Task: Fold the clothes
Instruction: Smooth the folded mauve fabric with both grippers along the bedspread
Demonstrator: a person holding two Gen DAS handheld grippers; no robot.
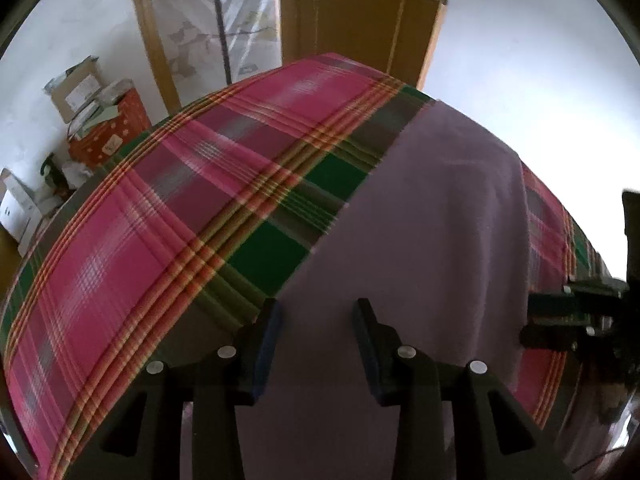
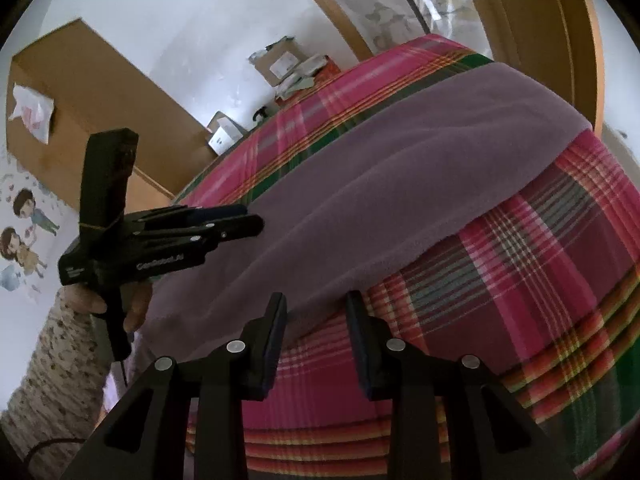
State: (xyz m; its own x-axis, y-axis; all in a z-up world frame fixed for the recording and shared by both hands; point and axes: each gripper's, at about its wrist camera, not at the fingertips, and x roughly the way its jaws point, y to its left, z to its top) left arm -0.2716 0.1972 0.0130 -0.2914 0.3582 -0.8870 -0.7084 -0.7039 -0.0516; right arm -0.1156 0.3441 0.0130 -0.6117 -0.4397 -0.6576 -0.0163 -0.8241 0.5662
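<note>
Lying below left gripper [image 1: 316, 312], purple garment [image 1: 420, 220]

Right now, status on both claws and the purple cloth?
Left claw open over the purple cloth, nothing gripped. Right claw open at its near edge, empty. Cloth flat on plaid bedspread. Nothing in the way.

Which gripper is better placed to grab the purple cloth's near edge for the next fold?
Probably the right gripper: the purple cloth has its edge just ahead of the open jaws. The left gripper hovers over the cloth's flat middle.
</note>
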